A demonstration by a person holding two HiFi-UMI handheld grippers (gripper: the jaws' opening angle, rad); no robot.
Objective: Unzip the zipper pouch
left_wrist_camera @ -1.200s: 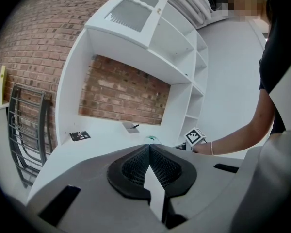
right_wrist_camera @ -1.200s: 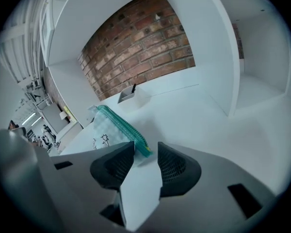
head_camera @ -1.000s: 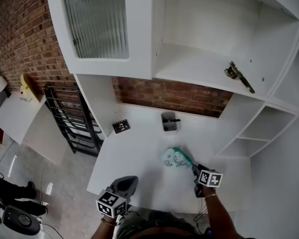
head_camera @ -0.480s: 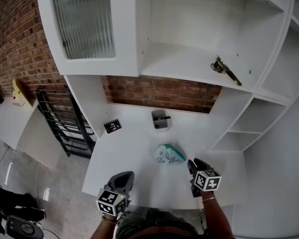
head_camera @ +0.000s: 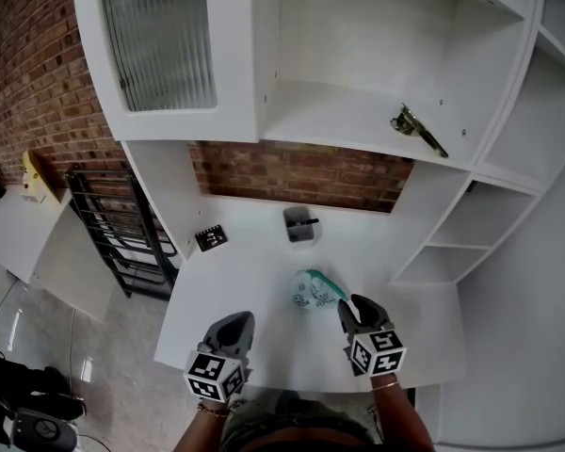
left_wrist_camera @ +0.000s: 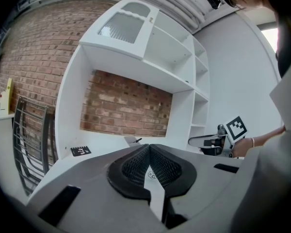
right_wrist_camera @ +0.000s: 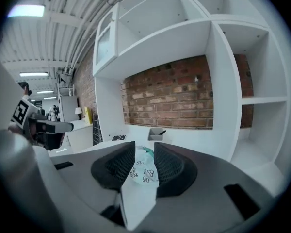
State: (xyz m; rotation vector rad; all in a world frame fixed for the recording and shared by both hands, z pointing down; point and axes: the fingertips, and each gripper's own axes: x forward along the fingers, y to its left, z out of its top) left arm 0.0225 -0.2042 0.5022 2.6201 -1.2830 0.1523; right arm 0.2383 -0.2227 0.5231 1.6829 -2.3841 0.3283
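zipper pouch [head_camera: 308, 295] looks soft and light, best pinched at its teal edge [head_camera: 326, 283]; left gripper [head_camera: 234, 324] pressed together, right gripper [head_camera: 354, 306] slightly spread

A small grey square container [head_camera: 299, 228] (dark pen [head_camera: 309, 221] inside) stands on the white surface [head_camera: 245, 290] near the red brick wall [head_camera: 301, 175]; a black marker card [head_camera: 210, 237] lies to its left.
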